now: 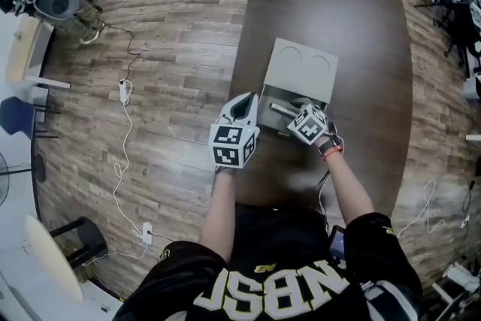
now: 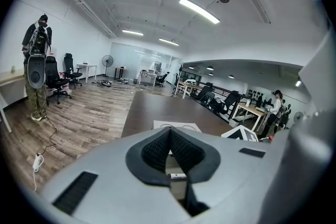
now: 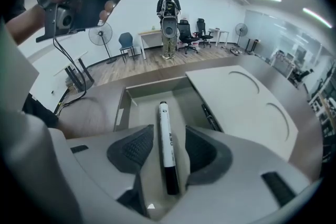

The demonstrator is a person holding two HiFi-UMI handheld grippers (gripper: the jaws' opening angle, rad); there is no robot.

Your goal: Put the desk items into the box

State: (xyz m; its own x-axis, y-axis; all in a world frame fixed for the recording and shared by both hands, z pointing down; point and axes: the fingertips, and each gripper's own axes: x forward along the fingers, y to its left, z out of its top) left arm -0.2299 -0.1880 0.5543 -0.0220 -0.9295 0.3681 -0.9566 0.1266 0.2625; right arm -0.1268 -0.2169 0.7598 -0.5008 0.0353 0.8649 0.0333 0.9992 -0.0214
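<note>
The right gripper (image 3: 169,131) has its jaws wide apart, gripping nothing; a white marker (image 3: 166,144) with a black cap lies loose between them on the floor of the box (image 3: 149,87); a dark pen (image 3: 210,118) lies along the box's right wall; the lid (image 3: 247,107) lies open on the far side; the left gripper (image 2: 169,132), beside the box, seems closed at the tips and empty; the box sits by the table's (image 1: 353,26) left edge.

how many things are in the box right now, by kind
marker: 1
pen: 1
total: 2
</note>
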